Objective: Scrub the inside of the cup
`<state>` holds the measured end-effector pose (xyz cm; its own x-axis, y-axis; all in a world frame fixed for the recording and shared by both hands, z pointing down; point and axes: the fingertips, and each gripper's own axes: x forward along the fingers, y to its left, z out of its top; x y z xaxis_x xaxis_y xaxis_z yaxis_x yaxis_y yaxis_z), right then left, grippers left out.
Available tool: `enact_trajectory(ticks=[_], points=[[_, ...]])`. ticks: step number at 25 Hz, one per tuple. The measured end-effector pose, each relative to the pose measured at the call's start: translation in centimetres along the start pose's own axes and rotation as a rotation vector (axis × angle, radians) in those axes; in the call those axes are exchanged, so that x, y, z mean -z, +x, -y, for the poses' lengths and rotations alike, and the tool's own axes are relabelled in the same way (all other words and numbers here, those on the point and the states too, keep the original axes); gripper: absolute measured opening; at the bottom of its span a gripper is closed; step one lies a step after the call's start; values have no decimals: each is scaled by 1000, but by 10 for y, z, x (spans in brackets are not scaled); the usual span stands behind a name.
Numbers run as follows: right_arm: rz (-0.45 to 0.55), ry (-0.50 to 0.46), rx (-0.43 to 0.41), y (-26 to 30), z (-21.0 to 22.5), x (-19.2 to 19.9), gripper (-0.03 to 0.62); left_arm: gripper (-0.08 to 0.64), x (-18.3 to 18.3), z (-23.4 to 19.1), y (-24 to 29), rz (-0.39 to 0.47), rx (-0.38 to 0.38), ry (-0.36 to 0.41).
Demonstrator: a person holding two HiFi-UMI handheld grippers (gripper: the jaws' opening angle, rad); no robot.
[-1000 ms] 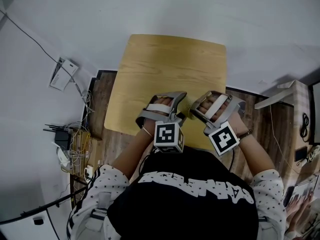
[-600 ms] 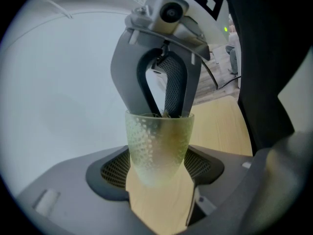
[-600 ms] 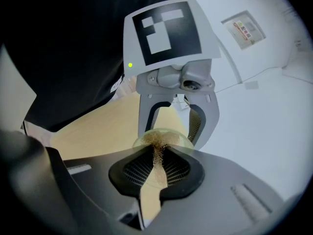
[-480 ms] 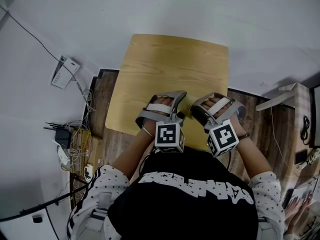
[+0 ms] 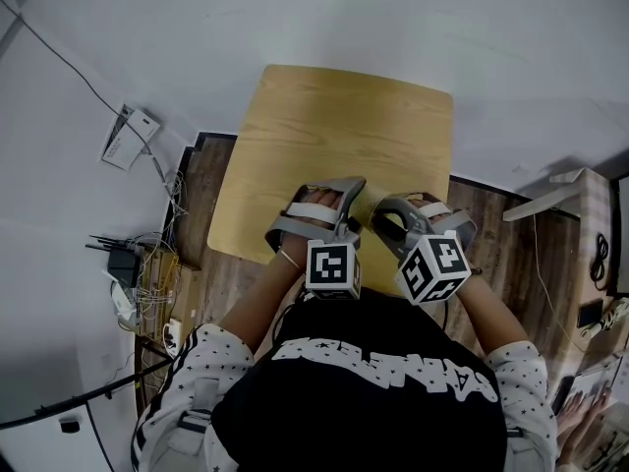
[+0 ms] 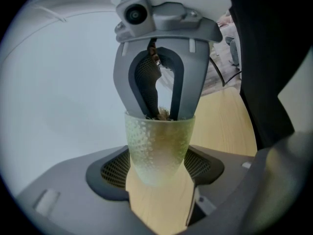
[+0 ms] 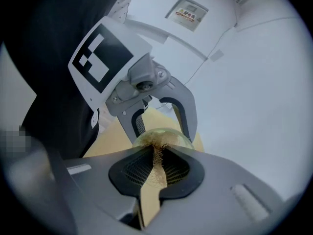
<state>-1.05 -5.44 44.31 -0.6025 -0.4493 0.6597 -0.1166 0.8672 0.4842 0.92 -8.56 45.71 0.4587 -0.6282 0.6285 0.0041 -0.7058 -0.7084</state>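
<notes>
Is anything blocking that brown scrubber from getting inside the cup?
Nothing visible does. The right gripper, shut on the scrubber, is at the open mouth of the cup, with fibres showing at the rim. The left gripper holds the cup.

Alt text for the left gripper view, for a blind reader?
The left gripper holds a pale green cup between its fingers. The right gripper reaches into its mouth with a brown scrubber, over a wooden table.

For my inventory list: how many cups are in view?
1. The cup sits in the left tongs; the right tongs hold a scrubber inside it. No other shows.
</notes>
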Motion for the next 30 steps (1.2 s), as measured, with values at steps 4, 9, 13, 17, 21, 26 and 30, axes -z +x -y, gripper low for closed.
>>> enact_trajectory(ticks=[4,9,13,17,21,26,30], points=[[46,166,-12,1,2,-4,49,347,2,0,-1,-11,-7,5],[89,373,-30,2,8,-5,49,347,5,-3,1,-25,-26,7],[127,511,-53,1,9,-7,49,347,5,-2,0,-32,-30,12],[156,620,-86,2,9,-8,49,347,7,1,-1,-41,-21,6],[183,709,-116,4,8,-7,49,347,10,2,-2,-56,-20,0],[242,851,-152,6,12,-7,49,347,14,2,-1,-71,-21,-3],[294,980,-186,8,16,-6,49,347,16,0,1,-86,-40,-2]])
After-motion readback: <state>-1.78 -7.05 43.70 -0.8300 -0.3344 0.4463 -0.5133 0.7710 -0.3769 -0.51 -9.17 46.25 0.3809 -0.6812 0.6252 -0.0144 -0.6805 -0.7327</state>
